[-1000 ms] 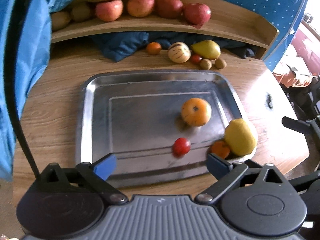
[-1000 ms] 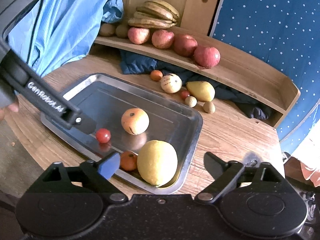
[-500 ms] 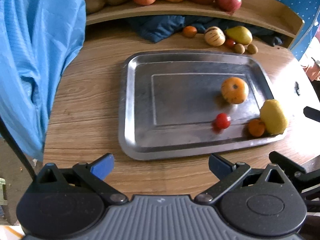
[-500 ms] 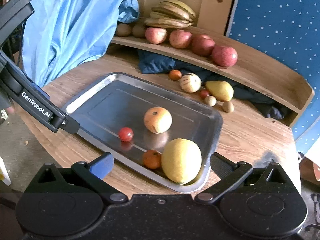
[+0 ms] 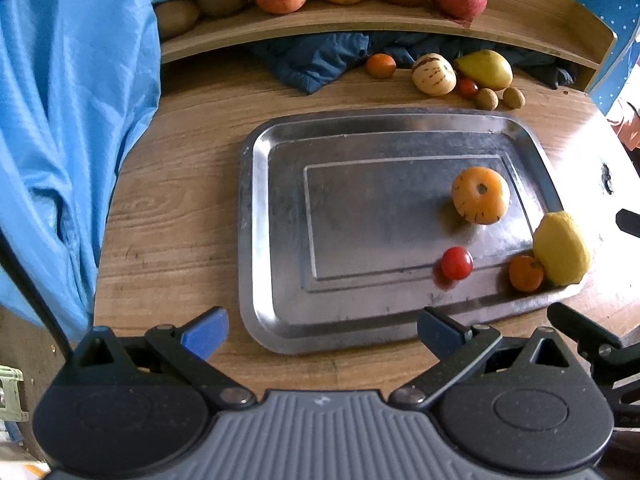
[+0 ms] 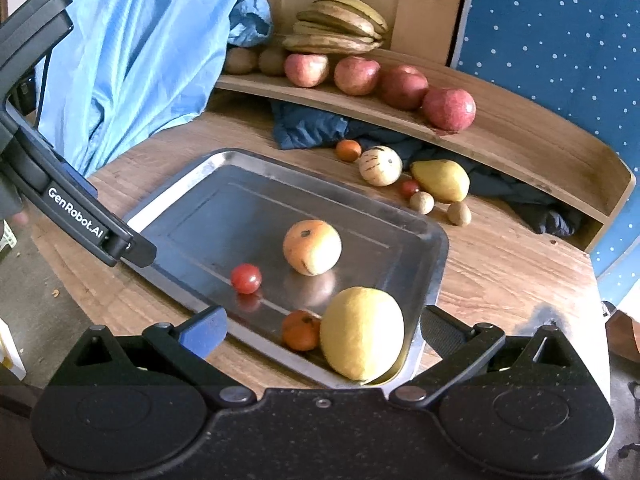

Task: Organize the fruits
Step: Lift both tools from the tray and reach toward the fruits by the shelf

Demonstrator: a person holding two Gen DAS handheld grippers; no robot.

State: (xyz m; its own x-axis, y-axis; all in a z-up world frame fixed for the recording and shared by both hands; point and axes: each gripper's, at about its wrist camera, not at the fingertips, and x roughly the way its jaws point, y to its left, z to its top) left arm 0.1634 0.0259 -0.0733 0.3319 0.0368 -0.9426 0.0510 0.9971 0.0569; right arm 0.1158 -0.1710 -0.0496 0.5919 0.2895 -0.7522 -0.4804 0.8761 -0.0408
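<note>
On the wooden table (image 5: 172,184) lies a metal tray (image 5: 276,208) holding four fruits, all gathered toward its right end in the left wrist view. An orange persimmon-like fruit (image 5: 481,195) sits on the flat floor of the tray, apart from the rest. A cherry tomato (image 5: 456,263) rests nearer the tray's front edge. A small mandarin (image 5: 526,273) lies in the front right corner, touching a lemon (image 5: 562,254) that leans against the right rim.

Beyond the tray's far edge, on the table, a second mandarin (image 5: 381,65), a striped melon (image 5: 434,75), a pear (image 5: 486,69), another tomato (image 5: 467,88) and two brown nuts (image 5: 487,99) form a loose cluster beside a dark blue cloth (image 5: 316,62). A curved shelf (image 6: 520,136) behind them carries four apples (image 6: 449,109), some kiwis (image 6: 240,60) and bananas (image 6: 336,28). A light blue sheet (image 5: 68,120) hangs at the table's left edge.

The left gripper (image 5: 322,334) hovers over the tray's front edge, jaws spread wide with nothing between them. The right gripper (image 6: 324,330) is likewise spread wide over the tray's front right corner; the lemon and mandarin show between its fingers (image 6: 204,330), but the pads press on neither.
</note>
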